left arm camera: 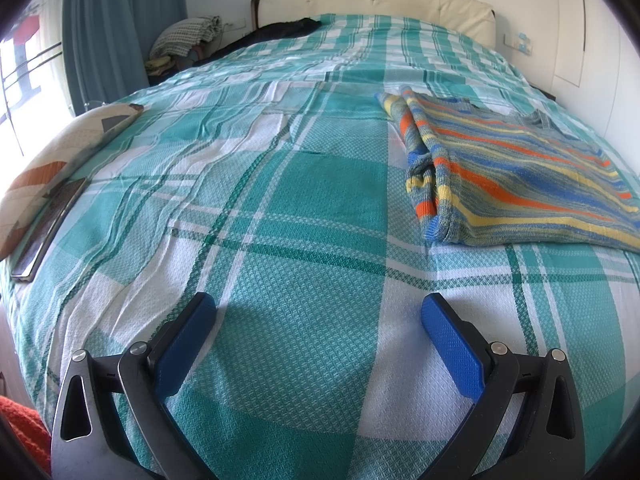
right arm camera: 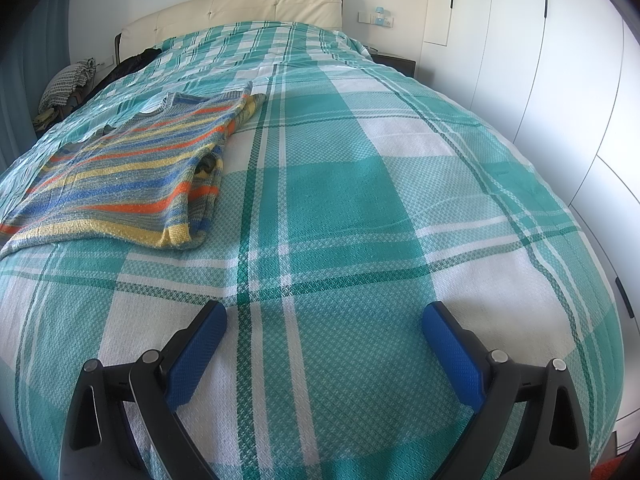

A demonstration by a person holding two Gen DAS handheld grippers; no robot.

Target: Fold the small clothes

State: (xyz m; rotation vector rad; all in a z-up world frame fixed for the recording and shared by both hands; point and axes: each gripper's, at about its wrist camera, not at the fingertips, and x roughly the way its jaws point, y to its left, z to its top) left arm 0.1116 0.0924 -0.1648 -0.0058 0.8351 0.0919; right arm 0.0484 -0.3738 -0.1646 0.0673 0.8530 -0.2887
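We look out over a bed (left arm camera: 304,208) covered in a teal-and-white plaid bedspread (right arm camera: 344,200) that is lightly creased on its left half. A cream padded headboard (left arm camera: 372,0) stands against a white wall at the far end. In the left wrist view a teal curtain (left arm camera: 104,28) hangs beside a bright window at far left, with a heap of checked cloth (left arm camera: 186,36) and a dark garment (left arm camera: 276,30) near the head of the bed. A patterned cushion (left arm camera: 56,160) lies at the bed's left edge with a dark flat device (left arm camera: 48,232) just beside it. In the right wrist view white wardrobe doors (right arm camera: 560,80) run along the right side and a dark nightstand (right arm camera: 394,62) sits beside the headboard.

Our left hand-held gripper (left arm camera: 318,312) hovers over the near part of the bedspread with its blue pads (left arm camera: 184,348) spread wide and nothing between them. Our right hand-held gripper (right arm camera: 324,318) is likewise wide apart and empty, its blue pads (right arm camera: 450,356) over bare plaid.

The striped knit sweater (left arm camera: 512,176) in orange, yellow, blue and grey lies flat on the bed, with its side edges folded under or in. It lies ahead and to the right of the left hand-held gripper, apart from it. From the right hand-held gripper, the sweater (right arm camera: 132,172) lies ahead and to the left, also apart, so it rests roughly between the two.
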